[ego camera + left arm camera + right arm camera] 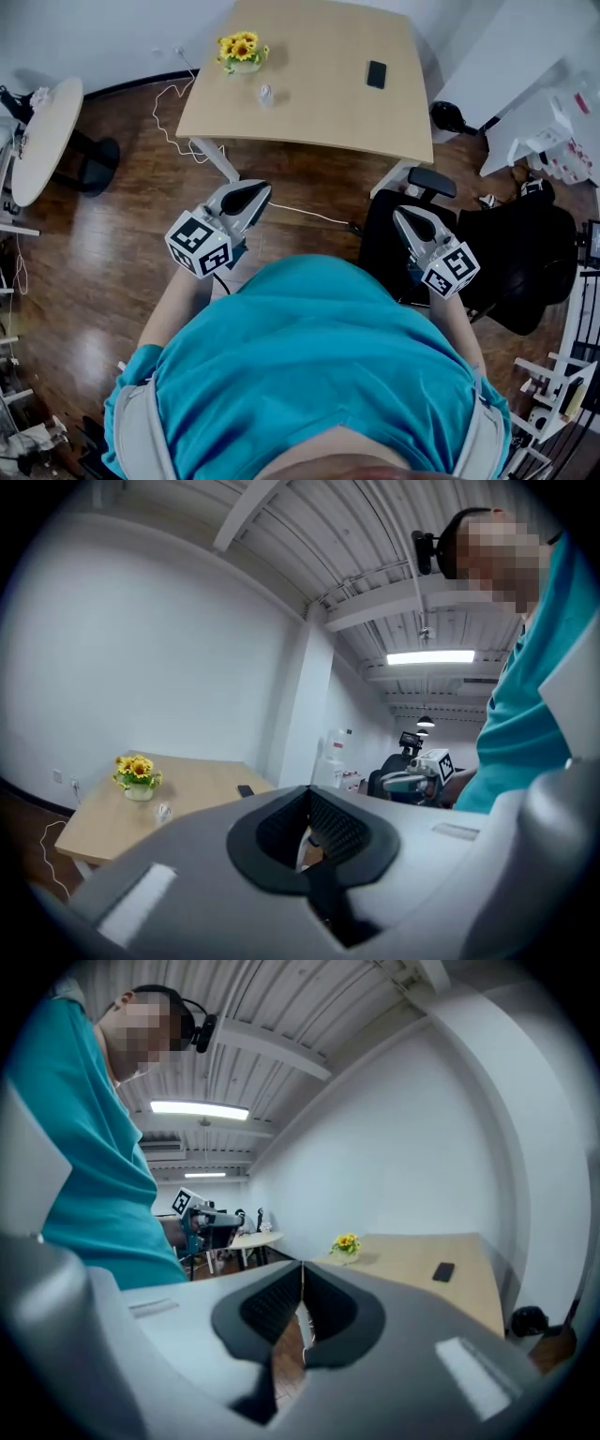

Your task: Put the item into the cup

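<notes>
A pale wooden tabletop (309, 112) stands well ahead of both the left fingers (246, 199) and the right fingers (413, 225), which hang over a dark wooden floor (94, 272). Straight ahead of the left fingers, near the tabletop's far edge, sits a pot of yellow flowers (243, 53). Just on the fingers' side of the pot lies a small clear object (266, 94), too small to tell what it is. A black phone (376, 74) lies flat ahead of the right fingers, well apart from the pot. On the floor, a white cable (173, 131) trails ahead and to the left of the left fingers, and a black office chair (516, 253) stands just beside the right fingers.
</notes>
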`<state>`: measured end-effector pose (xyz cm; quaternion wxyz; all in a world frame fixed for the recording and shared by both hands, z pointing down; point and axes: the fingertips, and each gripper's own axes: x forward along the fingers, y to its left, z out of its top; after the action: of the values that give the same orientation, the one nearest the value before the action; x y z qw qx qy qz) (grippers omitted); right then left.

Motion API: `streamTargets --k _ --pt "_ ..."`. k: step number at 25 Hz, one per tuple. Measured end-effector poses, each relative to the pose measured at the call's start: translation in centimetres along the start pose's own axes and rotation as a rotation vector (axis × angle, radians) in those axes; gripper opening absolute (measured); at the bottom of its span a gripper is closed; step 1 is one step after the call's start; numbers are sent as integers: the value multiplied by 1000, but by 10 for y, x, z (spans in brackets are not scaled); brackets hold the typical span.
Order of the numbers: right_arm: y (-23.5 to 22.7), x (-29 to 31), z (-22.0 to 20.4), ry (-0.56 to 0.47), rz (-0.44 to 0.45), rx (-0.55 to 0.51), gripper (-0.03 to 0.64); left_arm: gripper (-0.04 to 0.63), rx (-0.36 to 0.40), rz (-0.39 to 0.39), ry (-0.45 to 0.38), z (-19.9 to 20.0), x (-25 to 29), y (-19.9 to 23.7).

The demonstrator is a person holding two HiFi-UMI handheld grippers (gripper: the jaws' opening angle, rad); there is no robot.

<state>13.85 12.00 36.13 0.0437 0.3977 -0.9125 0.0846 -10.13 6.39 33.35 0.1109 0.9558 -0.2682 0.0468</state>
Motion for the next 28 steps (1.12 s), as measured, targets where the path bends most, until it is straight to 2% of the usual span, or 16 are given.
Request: streamTargets --k 3,8,12,17,22,28 --pt "34 20 5 7 -11 7 5 5 22 -4 -4 -9 -46 6" --pt "85 49 6 0 -54 74 5 5 55 -38 47 -36 -114 14" --pt "110 54 2 -13 -58 106 2 5 29 -8 32 -41 -139 20" --pt "107 34 -3 -43 -48 126 0 5 70 20 -16 -30 -129 1" --pt "99 20 -6 -35 -14 83 0 5 9 38 -61 -23 -108 -12" --pt "88 13 -3 -39 6 73 0 5 -8 66 -79 -16 -98 -16"
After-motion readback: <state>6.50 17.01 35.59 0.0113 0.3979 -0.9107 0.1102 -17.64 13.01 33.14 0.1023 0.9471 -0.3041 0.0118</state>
